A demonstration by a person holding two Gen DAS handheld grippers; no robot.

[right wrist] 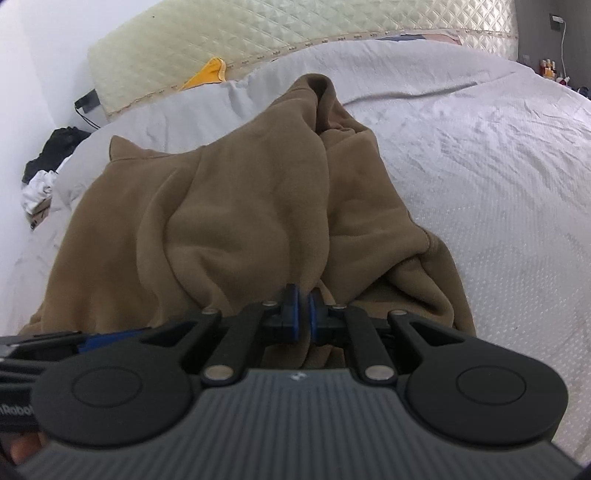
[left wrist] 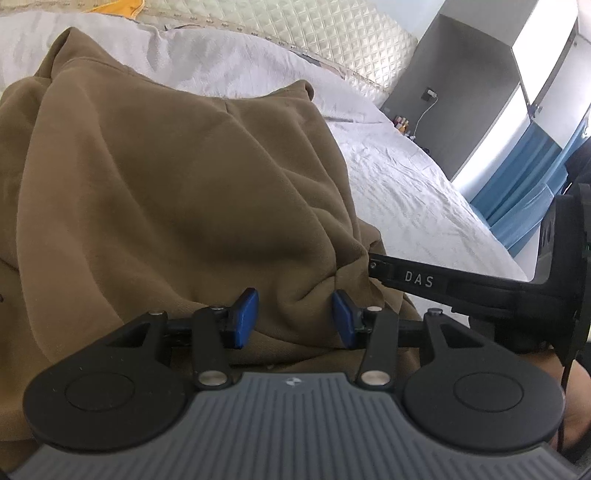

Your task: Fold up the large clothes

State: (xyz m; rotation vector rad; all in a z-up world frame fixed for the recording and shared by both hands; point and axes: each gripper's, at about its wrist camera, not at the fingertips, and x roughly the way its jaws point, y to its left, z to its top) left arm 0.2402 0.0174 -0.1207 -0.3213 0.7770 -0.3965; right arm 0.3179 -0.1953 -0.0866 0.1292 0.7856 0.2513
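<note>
Ahead of both tools, a brown garment [right wrist: 229, 221] is lying rumpled on the bed [right wrist: 480, 166]; right tool [right wrist: 303, 314] is pinching its edge, left tool [left wrist: 293, 319] is gaping half-open around a fold.

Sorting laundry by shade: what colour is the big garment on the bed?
Plain olive-brown garment, no pattern; clearest in the right wrist view.

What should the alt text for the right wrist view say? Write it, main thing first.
The right gripper is shut on a fold of a brown garment that lies rumpled on a white bed sheet. A quilted cream headboard runs behind, with a yellow cloth at its base.
</note>
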